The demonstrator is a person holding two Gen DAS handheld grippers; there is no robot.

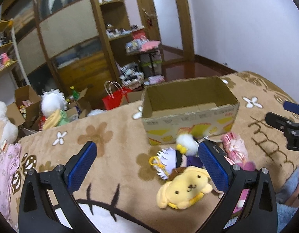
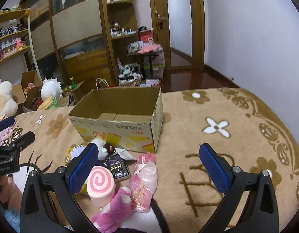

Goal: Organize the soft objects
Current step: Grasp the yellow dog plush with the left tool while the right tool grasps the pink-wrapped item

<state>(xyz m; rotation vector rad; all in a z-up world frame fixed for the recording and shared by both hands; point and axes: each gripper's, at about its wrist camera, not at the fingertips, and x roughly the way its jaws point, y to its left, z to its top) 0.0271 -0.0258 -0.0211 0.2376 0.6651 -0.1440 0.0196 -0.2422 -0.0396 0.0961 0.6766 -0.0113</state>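
Grippers, left gripper [image 1: 147, 167] and right gripper [image 2: 149, 167], hover wide and empty; yellow plush dog [image 1: 185, 189] looks light, squashy, best pinched across its head.

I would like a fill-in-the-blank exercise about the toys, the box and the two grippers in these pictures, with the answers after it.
1. The cardboard box on the blanket is ____ inside.
2. The dog plush is ____ in colour.
3. Both the left hand-held gripper and the right hand-held gripper have their jaws ____.
4. The swirl on the roll cushion is ____.

Answers: empty; yellow; open; pink
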